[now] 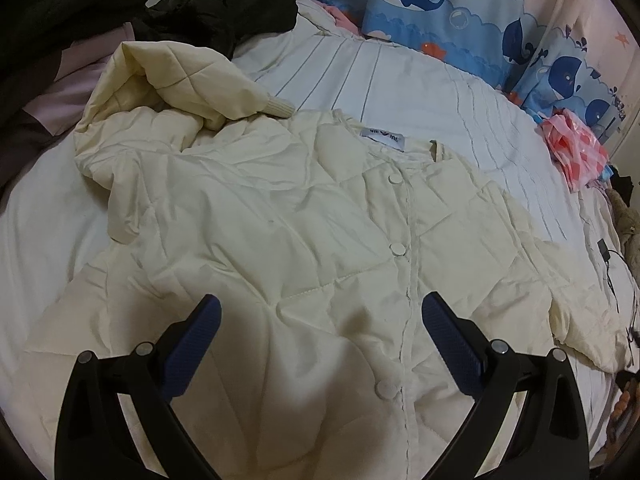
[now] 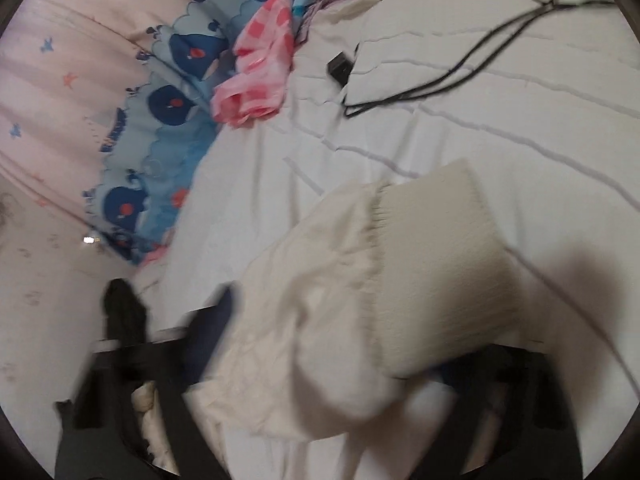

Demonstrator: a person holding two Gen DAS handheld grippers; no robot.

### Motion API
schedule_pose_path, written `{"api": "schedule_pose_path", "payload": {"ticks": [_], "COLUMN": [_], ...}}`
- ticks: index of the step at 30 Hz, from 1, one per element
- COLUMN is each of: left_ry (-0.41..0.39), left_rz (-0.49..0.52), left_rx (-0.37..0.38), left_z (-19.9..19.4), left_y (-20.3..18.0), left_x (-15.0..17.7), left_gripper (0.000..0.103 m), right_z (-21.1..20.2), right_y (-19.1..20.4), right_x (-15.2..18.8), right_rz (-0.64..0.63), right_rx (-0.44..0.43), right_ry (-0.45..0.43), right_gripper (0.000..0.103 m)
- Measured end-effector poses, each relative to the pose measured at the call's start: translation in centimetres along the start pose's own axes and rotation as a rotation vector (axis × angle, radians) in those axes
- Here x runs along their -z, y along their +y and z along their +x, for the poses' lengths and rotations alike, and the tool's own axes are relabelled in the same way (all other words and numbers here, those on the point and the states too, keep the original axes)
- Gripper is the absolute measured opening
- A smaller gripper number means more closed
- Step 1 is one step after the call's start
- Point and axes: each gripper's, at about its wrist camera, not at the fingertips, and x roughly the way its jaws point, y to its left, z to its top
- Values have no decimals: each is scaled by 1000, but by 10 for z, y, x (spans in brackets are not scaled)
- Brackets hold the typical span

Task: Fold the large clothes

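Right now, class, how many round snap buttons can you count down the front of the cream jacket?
3 on the cream jacket: one near the collar, one mid-chest, one lower between the gripper fingers. More may lie hidden below.

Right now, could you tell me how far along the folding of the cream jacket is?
Done: the cream jacket lies front-up and snapped shut on the bed, one sleeve already turned in at the top. In hand: the right gripper has the other sleeve's ribbed cuff between its fingers. The left gripper hovers open over the hem. Left: folding the body itself.
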Motion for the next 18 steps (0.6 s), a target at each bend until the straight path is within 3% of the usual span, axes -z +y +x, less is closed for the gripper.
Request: {"api": "schedule_pose_path", "payload": {"ticks": [1,4,13,15,18], "left_ry": [-4,-23,-140,-165,-118], "left_rz": [-2,-5,-109,-110,-58], "left_rx": [2,1,-8,-13,-14], "left_z": [-2,-7,-39,-41,-23], "left_y": [0,-2,-3,-8,-23], "left_x": [-1,-4,-25,-25,-20], "left_gripper": [96,96,96,96,96], "right_z": [4,6,-8,4,46], "right_y": [7,44,282,299,261], "right_x": [-4,-17,-173,-193,-214], "right_rz": [-21,-136,-412,-418,-326], "right_rx": [33,70,-59,-50,58], "right_ry": [-9,-52,-346,-393,-402], "right_gripper": [28,21,16,16,16]}}
